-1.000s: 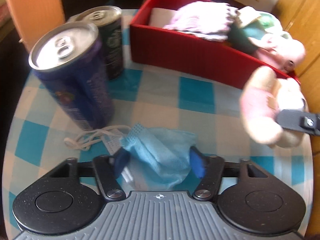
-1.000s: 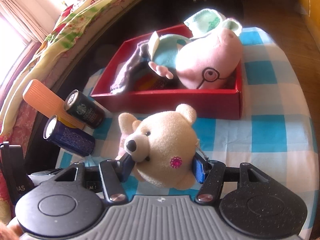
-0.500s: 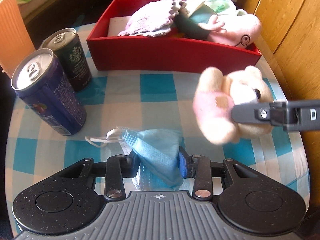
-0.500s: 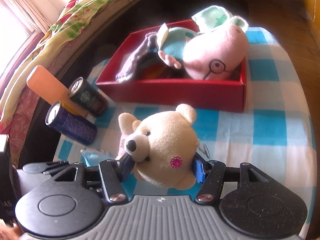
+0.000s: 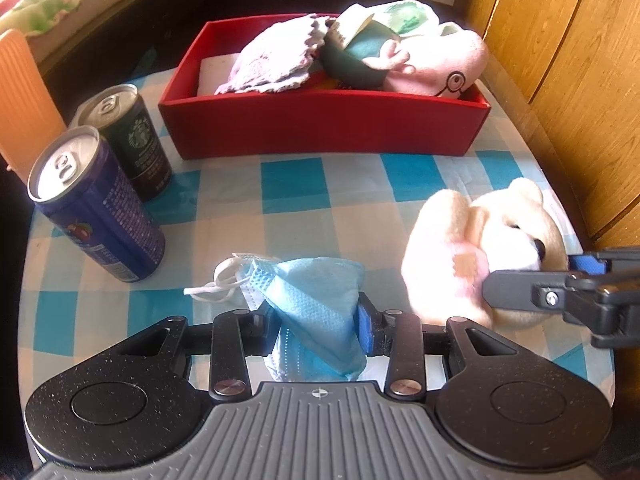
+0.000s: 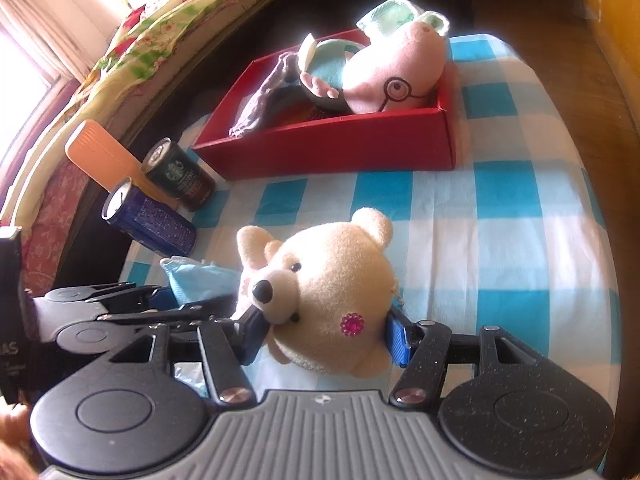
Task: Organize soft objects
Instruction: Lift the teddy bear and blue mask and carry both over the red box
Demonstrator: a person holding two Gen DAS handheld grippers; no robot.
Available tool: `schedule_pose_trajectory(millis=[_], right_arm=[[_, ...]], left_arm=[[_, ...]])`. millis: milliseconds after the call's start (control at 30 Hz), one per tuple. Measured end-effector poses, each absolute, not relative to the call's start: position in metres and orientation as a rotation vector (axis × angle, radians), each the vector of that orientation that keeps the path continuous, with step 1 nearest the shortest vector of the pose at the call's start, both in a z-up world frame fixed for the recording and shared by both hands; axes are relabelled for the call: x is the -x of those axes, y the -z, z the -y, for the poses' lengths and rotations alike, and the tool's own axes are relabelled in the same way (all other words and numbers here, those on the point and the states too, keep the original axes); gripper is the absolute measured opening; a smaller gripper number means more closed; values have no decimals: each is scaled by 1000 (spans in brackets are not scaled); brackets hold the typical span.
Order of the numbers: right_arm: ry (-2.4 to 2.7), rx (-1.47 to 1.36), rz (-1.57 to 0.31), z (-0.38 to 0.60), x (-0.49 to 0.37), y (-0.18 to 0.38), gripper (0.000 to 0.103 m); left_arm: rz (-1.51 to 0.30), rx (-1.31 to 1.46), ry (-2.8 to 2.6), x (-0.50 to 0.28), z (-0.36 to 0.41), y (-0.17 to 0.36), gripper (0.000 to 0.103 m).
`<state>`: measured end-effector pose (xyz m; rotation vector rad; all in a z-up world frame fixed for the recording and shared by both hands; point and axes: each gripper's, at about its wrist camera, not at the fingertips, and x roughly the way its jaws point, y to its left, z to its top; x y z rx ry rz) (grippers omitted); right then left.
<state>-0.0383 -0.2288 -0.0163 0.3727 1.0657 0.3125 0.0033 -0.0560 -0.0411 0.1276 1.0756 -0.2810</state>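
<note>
My left gripper (image 5: 316, 320) is shut on a crumpled blue face mask (image 5: 316, 300) and holds it above the checked tablecloth; its white ear loops (image 5: 218, 284) hang to the left. My right gripper (image 6: 326, 332) is shut on a cream teddy bear (image 6: 332, 292) by its head. The bear also shows in the left wrist view (image 5: 480, 248), to the right of the mask. The red box (image 5: 324, 124) at the back holds a pink pig plush (image 5: 436, 68) and a lilac knitted cloth (image 5: 276, 60).
A blue can (image 5: 92, 208) and a dark green can (image 5: 132, 136) stand at the left of the table, with an orange ribbed object (image 5: 20, 96) behind them. A wooden panel wall (image 5: 568, 60) runs along the right. The round table's edge (image 6: 596, 240) is close on the right.
Both grippers have risen and pulled back, carrying the mask and the bear. The left gripper's jaws have closed tighter on the mask. The box now appears farther away.
</note>
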Motion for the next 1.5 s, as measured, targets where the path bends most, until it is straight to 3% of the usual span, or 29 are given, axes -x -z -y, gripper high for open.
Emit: schedule_pose_trajectory(millis=[967, 1500], right_arm=[[-371, -525, -871, 251, 37, -43, 37], [-301, -491, -652, 260, 29, -94, 37]], left_arm=[[-875, -39, 255, -36, 50, -26, 40], [-753, 16, 226, -51, 42, -65, 43]])
